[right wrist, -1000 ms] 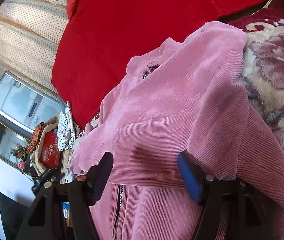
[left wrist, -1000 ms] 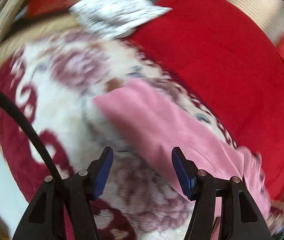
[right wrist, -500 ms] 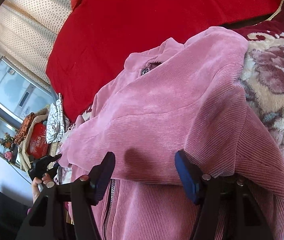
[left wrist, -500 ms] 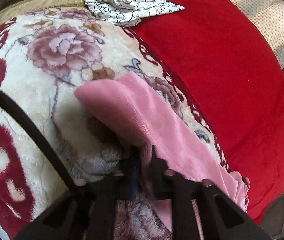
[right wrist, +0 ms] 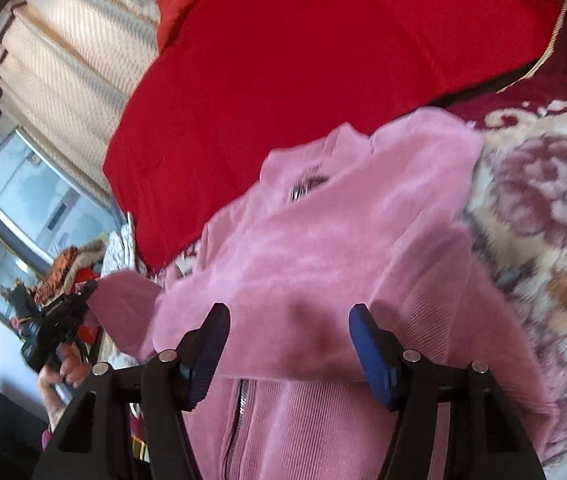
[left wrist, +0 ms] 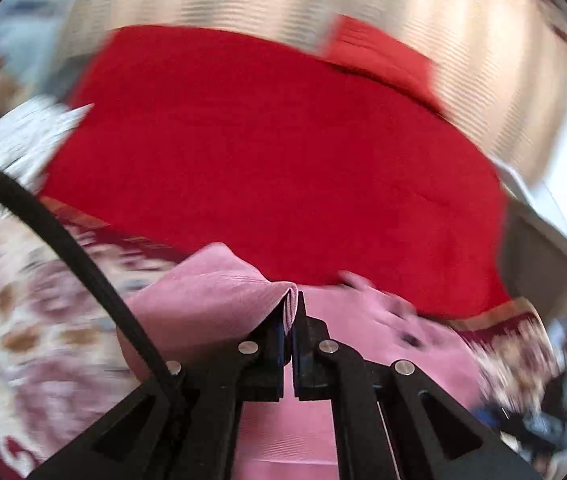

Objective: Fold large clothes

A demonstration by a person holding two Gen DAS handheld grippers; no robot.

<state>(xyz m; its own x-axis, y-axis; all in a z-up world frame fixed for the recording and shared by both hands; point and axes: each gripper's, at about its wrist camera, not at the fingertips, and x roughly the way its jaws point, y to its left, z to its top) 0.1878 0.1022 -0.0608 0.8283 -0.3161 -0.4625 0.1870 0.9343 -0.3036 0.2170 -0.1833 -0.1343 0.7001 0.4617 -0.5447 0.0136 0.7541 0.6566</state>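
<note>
A pink corduroy jacket (right wrist: 343, 248) with a front zipper (right wrist: 239, 412) lies on the floral blanket, its right sleeve folded across the chest. My left gripper (left wrist: 291, 312) is shut on the cuff end of the other pink sleeve (left wrist: 211, 292) and holds it up off the bed. In the right wrist view that left gripper (right wrist: 83, 292) shows at the left edge in a hand (right wrist: 63, 372), with the sleeve (right wrist: 123, 304) hanging from it. My right gripper (right wrist: 287, 320) hovers open just over the folded part of the jacket, its blue pads (right wrist: 367, 344) apart and pinching nothing.
A red quilt (left wrist: 275, 160) covers the bed beyond the jacket, on a cream and maroon floral blanket (right wrist: 543, 208). A white patterned cloth (left wrist: 23, 136) lies at the far left. Striped curtains (right wrist: 63, 60) and a window (right wrist: 31, 196) stand behind.
The left gripper shut on the pink sleeve, then lifted it and swung it towards the jacket's body. The right gripper rose slightly and stays open over the jacket.
</note>
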